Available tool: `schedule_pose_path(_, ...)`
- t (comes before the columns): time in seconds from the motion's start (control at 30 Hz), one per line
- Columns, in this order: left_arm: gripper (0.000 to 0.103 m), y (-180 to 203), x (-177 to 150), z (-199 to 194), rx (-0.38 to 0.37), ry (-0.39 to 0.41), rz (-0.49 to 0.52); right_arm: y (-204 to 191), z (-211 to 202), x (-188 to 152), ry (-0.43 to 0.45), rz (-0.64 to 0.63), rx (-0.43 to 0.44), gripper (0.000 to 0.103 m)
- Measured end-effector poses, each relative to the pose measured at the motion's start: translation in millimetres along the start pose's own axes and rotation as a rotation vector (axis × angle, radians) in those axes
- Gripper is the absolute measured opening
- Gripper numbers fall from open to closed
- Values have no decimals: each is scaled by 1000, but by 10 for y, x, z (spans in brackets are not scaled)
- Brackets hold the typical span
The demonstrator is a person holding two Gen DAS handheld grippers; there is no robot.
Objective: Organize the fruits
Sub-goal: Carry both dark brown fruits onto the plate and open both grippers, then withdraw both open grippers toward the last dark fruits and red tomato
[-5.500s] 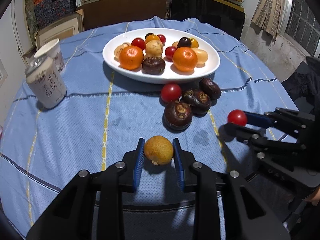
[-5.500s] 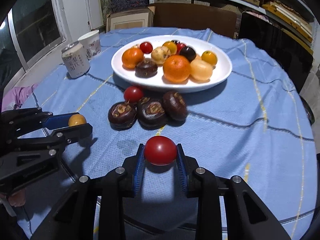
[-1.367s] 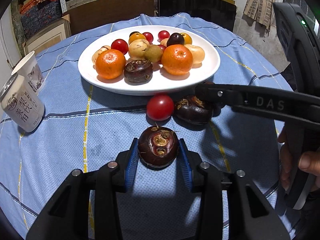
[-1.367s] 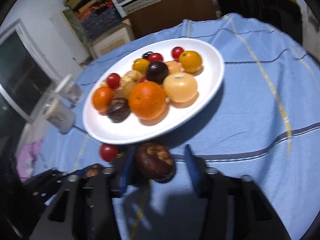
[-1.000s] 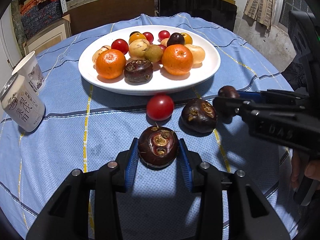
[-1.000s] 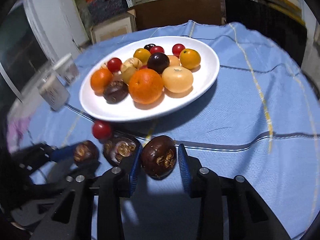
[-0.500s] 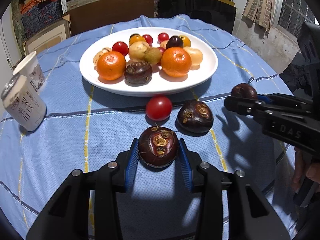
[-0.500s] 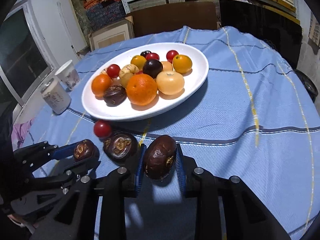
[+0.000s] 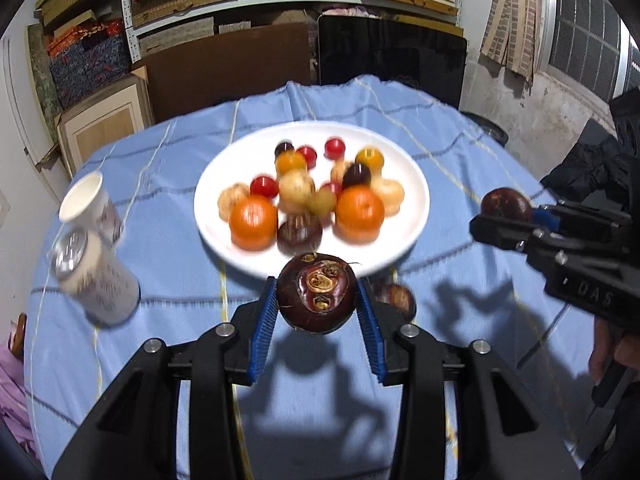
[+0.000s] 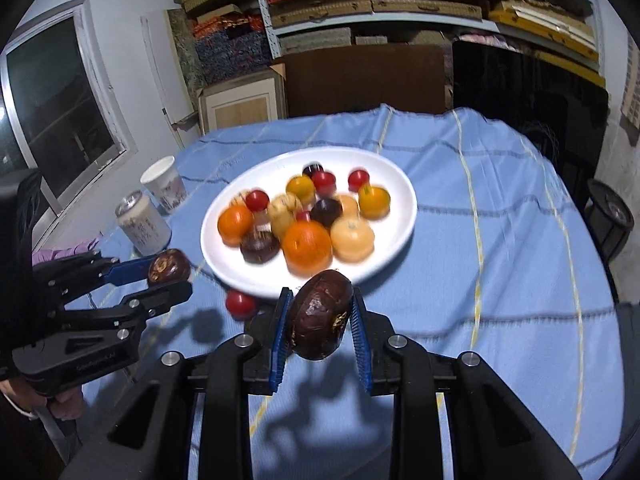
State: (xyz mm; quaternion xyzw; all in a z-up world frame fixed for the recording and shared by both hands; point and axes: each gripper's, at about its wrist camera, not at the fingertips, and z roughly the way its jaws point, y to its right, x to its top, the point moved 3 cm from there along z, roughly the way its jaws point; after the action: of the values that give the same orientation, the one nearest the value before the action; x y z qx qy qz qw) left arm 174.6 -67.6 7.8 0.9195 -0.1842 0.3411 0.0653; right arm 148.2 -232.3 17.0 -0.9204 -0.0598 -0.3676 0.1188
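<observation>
We see both tools raised off the blue checked tablecloth (image 9: 168, 304), where half a second ago they sat close to it. The left gripper (image 9: 317, 312) is clamped on a dark brown water chestnut (image 9: 317, 300), its scarred top facing the camera, and the fruit now hangs in the air in front of the near rim of the white plate (image 9: 416, 208) rather than low over the cloth. In the right wrist view the right gripper (image 10: 320, 330) grasps a second water chestnut (image 10: 320, 315), pinched tight between the blue pads (image 10: 362, 340); a second ago those pads were set wider around it. It too hangs in front of the plate's near edge.

Two fruits are left on the cloth in front of the plate: a third water chestnut (image 9: 394, 300), partly hidden behind the left tool's right finger, and a red cherry tomato (image 10: 240, 304), which the held fruit covers in the left wrist view. The plate's pile of oranges (image 9: 253, 222), cherry tomatoes and pale fruits looks unchanged, though blurred. The drinks can (image 9: 94, 280) and paper cup (image 9: 90, 204) stand at the left as before.
</observation>
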Motion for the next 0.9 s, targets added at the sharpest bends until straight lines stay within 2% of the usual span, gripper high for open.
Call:
schedule_pose_path(0.13, 38, -52, 361, 100, 20, 24, 13, -26, 183, 329, 18, -35, -5, 29)
schedule_pose_path(0.33, 38, -213, 790, 558, 41, 2, -6, -13, 734, 747, 1, -44, -2, 29)
schedule_pose_path(0.53, 39, -376, 934, 973, 78, -31, -41, 29, 1218, 875, -43, -19, 1, 30)
schedule_pose_path(0.6, 50, -436, 929, 1017, 104, -31, -70, 56, 1266, 860, -44, 2, -1, 31)
schedule_pose_path(0.63, 61, -468, 924, 1015, 112, -27, -83, 73, 1260, 845, -40, 9, 1, 31)
schedule_pose_path(0.67, 66, -492, 915, 999, 109, -21, -90, 92, 1236, 829, -37, 19, 12, 32)
schedule_pose_path(0.73, 67, -497, 866, 940, 102, -14, -96, 112, 1165, 796, -26, 29, 10, 40)
schedule_pose_path(0.8, 68, -485, 818, 851, 108, -12, -92, 118, 1038, 749, -9, 27, -1, 41)
schedule_pose_path(0.9, 78, -464, 686, 656, 120, -2, -98, 118, 793, 607, 9, 30, -1, 49)
